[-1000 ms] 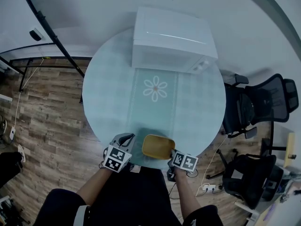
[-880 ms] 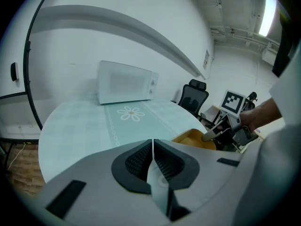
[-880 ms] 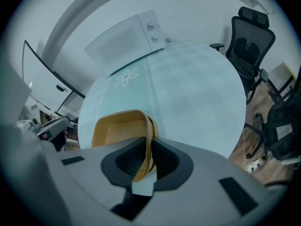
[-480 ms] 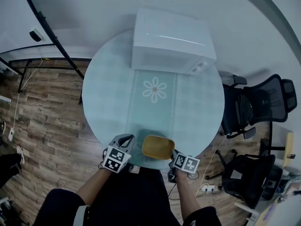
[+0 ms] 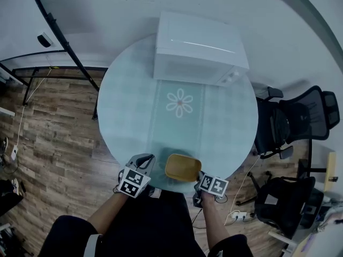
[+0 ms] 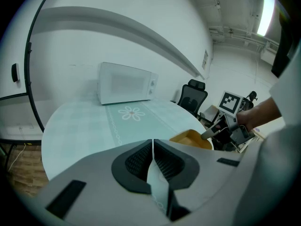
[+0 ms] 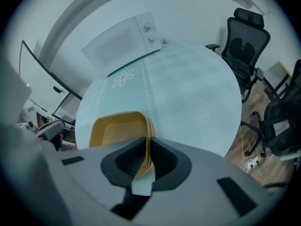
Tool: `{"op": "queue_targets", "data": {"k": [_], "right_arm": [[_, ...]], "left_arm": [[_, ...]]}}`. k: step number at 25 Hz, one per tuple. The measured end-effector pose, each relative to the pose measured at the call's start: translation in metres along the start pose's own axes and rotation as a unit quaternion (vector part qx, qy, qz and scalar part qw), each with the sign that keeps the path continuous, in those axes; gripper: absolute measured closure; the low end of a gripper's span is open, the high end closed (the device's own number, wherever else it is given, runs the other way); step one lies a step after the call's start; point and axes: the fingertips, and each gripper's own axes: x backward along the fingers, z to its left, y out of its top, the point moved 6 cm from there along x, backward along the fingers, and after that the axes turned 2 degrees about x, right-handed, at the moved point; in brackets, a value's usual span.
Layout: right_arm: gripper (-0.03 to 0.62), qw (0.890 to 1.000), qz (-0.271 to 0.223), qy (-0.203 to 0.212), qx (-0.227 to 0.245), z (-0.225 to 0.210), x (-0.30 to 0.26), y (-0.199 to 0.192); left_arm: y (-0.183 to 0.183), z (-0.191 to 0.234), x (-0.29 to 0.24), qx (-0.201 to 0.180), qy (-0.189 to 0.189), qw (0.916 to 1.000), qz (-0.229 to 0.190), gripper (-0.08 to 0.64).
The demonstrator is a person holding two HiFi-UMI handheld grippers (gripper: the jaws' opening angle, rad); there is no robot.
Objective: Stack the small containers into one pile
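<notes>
A yellow container (image 5: 182, 166) with rounded corners sits at the near edge of the round table (image 5: 134, 106); in the right gripper view its rim (image 7: 146, 126) shows layered edges, like nested containers. My right gripper (image 5: 197, 174) is at the container's right side. Its jaws (image 7: 148, 147) have just been closing and now pinch the right wall of the yellow container (image 7: 117, 128) between the pads. My left gripper (image 5: 144, 159) rests just left of the container, apart from it. The left gripper (image 6: 153, 142) is shut with nothing between its jaws; the container (image 6: 190, 138) lies to its right.
A white microwave (image 5: 201, 50) stands at the table's far side, with a flower-print runner (image 5: 179, 101) leading toward me. Black office chairs (image 5: 292, 122) stand right of the table, on the wooden floor (image 5: 59, 122). A black pole (image 5: 64, 44) slants at the left.
Only the head camera has shifted a little. Both grippers and the yellow container keep their places.
</notes>
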Motion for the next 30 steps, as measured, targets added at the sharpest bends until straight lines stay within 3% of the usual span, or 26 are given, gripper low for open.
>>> {"op": "queue_targets", "data": {"k": [3, 8, 16, 22, 30], "right_arm": [[0.545, 1.000, -0.016, -0.004, -0.006, 0.001, 0.004, -0.001], [0.546, 0.996, -0.087, -0.015, -0.017, 0.004, 0.020, 0.006], [0.568, 0.980, -0.188, 0.057, -0.020, 0.024, 0.045, -0.001], [0.568, 0.967, -0.238, 0.061, 0.068, 0.047, 0.072, 0.000], [0.568, 0.946, -0.283, 0.091, 0.125, 0.060, 0.121, -0.032]], "left_arm": [[-0.003, 0.003, 0.008, 0.000, 0.000, 1.0000, -0.001, 0.538], [-0.009, 0.009, 0.018, 0.001, -0.007, 1.0000, -0.007, 0.538], [-0.010, -0.005, 0.028, -0.008, -0.008, 0.9998, -0.013, 0.538], [0.002, -0.028, 0.050, -0.014, 0.003, 0.9984, -0.055, 0.538], [0.023, -0.077, 0.096, -0.031, 0.033, 0.9918, -0.120, 0.538]]}}
